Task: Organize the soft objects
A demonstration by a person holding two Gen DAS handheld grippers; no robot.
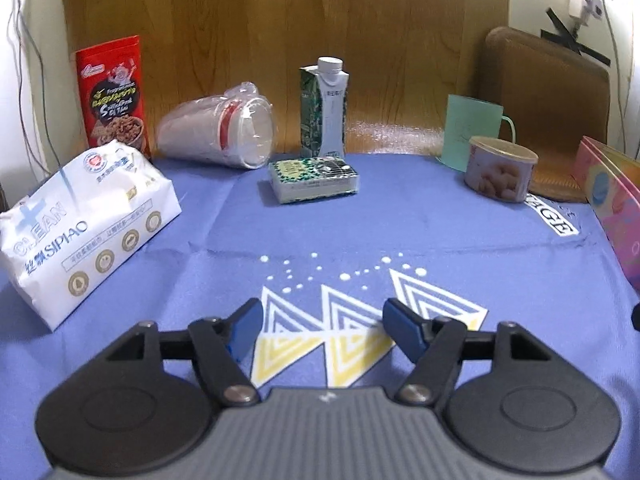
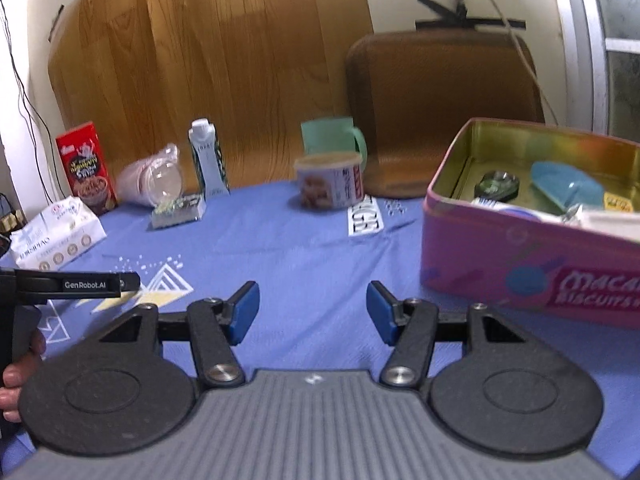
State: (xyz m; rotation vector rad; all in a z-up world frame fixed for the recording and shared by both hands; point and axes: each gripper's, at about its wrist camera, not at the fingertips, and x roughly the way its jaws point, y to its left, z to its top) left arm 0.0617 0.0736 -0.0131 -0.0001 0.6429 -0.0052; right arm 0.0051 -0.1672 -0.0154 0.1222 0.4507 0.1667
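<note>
Now the left tool (image 1: pixel 322 326) is hanging tilted down over the blue cloth (image 1: pixel 360 232) on the desk, its blue pads (image 1: pixel 246 328) standing apart with nothing between them but the printed triangles. Likewise the right tool (image 2: pixel 312 312) is hovering low over bare cloth, jaws parted and empty, with a hand (image 2: pixel 18 372) showing at the left edge of its view, gripping the handle of the left tool. Ahead and to the left, the white tissue pack (image 1: pixel 80 224) is lying on the cloth, touching the red snack pouch (image 1: pixel 114 92) that is standing behind it. Only the right wrist view is showing the inside of the pink biscuit tin (image 2: pixel 520 248), which is sitting open with small items in it; the left view is catching just the tin's edge at far right.
</note>
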